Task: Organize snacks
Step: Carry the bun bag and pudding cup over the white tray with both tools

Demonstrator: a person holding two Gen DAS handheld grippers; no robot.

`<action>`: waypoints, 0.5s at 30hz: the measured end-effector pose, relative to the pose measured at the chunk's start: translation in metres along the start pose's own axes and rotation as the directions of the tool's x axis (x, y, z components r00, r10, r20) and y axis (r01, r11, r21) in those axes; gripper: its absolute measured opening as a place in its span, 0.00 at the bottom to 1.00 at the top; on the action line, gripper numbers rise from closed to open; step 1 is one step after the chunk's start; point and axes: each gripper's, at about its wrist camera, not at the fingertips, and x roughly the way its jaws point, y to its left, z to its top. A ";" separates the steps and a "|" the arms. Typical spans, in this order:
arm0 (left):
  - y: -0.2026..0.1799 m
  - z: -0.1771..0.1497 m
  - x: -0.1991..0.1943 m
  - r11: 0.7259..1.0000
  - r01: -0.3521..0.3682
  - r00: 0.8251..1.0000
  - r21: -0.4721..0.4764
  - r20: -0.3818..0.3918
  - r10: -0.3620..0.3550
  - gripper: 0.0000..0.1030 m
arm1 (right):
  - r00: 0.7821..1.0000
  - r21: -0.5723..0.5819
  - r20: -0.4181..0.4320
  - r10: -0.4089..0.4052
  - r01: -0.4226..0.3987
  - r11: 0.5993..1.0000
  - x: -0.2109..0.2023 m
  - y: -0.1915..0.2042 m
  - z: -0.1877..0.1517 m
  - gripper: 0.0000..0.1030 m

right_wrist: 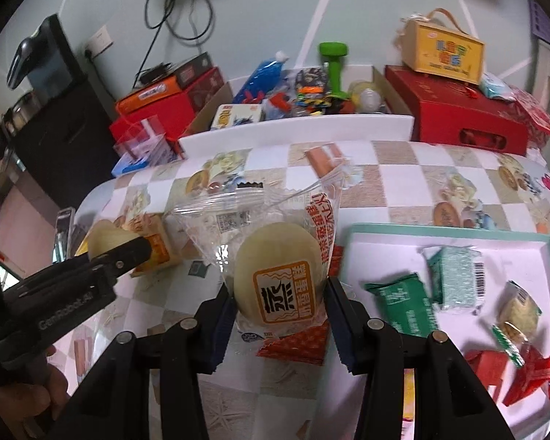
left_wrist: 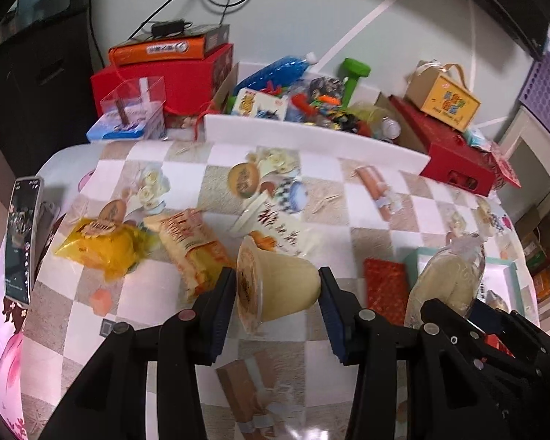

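My left claw [left_wrist: 277, 289] pinches a pudding cup [left_wrist: 275, 286], my right claw [right_wrist: 280, 293] a wrapped steamed cake [right_wrist: 278, 278]; I'd carry both level over the teal-rimmed tray [right_wrist: 440, 230] before releasing.

A home room: patterned tablecloth [left_wrist: 260, 168], gift boxes [right_wrist: 454, 110], a toy-filled carton [left_wrist: 311, 99] against the wall, a phone [left_wrist: 20, 238] lying nearby
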 end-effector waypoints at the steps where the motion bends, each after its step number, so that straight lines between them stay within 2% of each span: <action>1: -0.003 0.000 0.000 1.000 0.006 1.000 0.003 0.004 -0.006 0.45 | 1.000 0.011 0.003 -0.006 0.006 1.000 -0.002 -0.005 0.001 0.49; 8: -0.036 0.002 -0.004 0.997 0.067 0.997 0.050 0.023 -0.068 0.43 | 0.997 0.125 0.023 -0.078 0.075 0.989 -0.016 -0.055 0.004 0.49; 13: -0.073 0.001 -0.006 0.985 0.133 0.990 0.111 0.033 -0.137 0.41 | 0.985 0.243 0.027 -0.172 0.160 0.957 -0.031 -0.108 0.000 0.49; 15: -0.090 -0.001 -0.005 0.978 0.149 0.987 0.147 0.029 -0.155 0.34 | 0.981 0.298 0.028 -0.193 0.177 0.938 -0.037 -0.130 -0.004 0.49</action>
